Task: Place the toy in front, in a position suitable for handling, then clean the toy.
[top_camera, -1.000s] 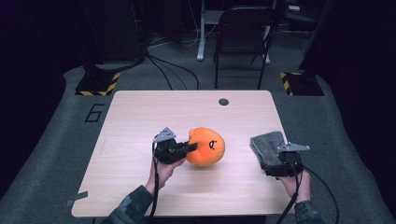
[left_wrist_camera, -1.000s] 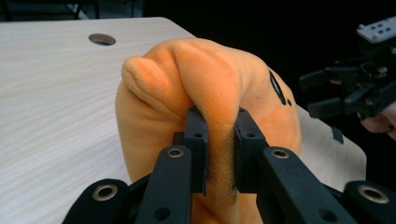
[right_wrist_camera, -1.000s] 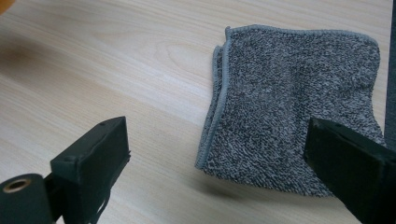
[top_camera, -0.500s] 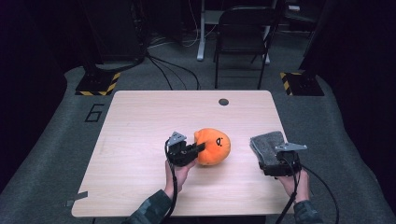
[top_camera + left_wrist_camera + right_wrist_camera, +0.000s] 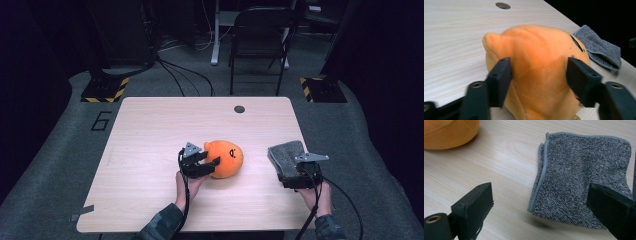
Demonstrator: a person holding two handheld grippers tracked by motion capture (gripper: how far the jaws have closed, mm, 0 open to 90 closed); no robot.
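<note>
The high view looks forward and down over the whole desk (image 5: 150,130). Each tongs' camera rides low and close, looking along its jaws; both share the orange plush toy (image 5: 541,67) and grey cloth (image 5: 584,177).

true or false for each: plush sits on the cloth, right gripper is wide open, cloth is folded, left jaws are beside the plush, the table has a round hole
1. The orange plush toy sits on the grey cloth. False: it lies on the bare table, apart from the cloth.
2. The right gripper is wide open. True.
3. The cloth is folded. True.
4. The left gripper has its jaws on either side of the plush. True; they have just been opening.
5. The table has no hole. False: a round hole lies near its far edge.
</note>
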